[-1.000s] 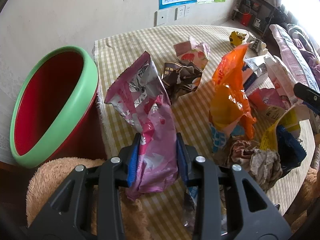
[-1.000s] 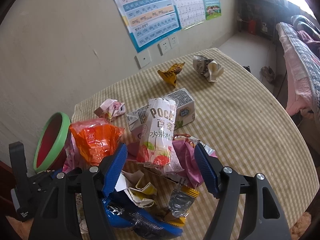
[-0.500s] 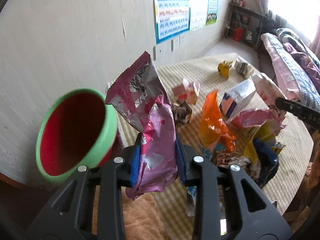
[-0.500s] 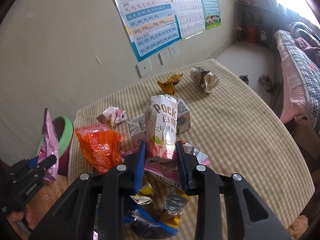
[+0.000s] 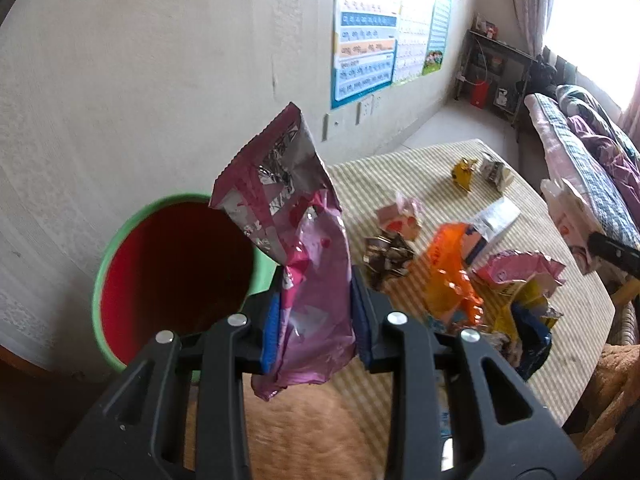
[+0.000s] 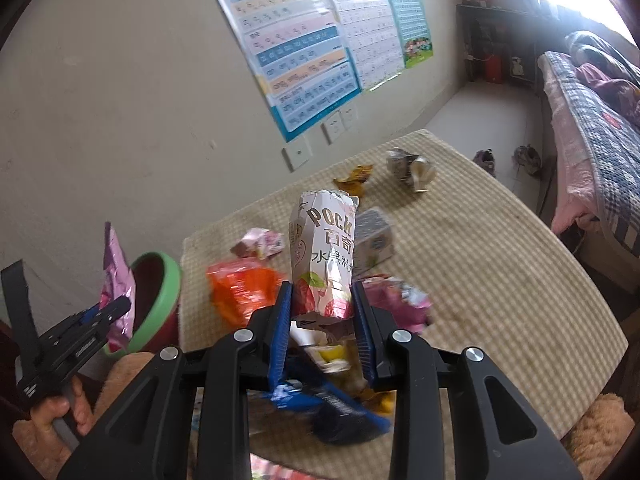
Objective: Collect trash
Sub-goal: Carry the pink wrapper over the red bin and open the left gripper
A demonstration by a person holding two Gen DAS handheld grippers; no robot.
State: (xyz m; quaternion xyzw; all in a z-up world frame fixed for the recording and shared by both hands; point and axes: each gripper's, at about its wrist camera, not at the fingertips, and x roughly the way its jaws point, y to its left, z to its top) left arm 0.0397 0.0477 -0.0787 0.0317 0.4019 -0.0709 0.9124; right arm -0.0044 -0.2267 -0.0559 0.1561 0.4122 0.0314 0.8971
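My left gripper [image 5: 316, 312] is shut on a pink foil snack bag [image 5: 296, 236], held upright in the air beside the red bin with a green rim [image 5: 120, 240]. The same bag [image 6: 116, 280] and left gripper [image 6: 100, 312] show at the left of the right wrist view, next to the bin [image 6: 168, 276]. My right gripper [image 6: 324, 320] is shut on a white Pocky wrapper [image 6: 326, 240], lifted above the pile of trash on the checked tablecloth [image 6: 480, 264].
On the table lie an orange bag [image 5: 448, 280], a pink wrapper [image 5: 520, 268], a blue bag [image 5: 528, 336], a milk carton [image 6: 374, 240], a yellow wrapper [image 6: 354, 176] and a crumpled silver wrapper [image 6: 410, 168]. A wall with posters stands behind, a bed at the right. A tan plush seat [image 5: 320, 432] lies below.
My left gripper has risen with the pink bag and now hangs beside the bin's mouth. My right gripper has shut on the Pocky wrapper and lifted it off the pile.
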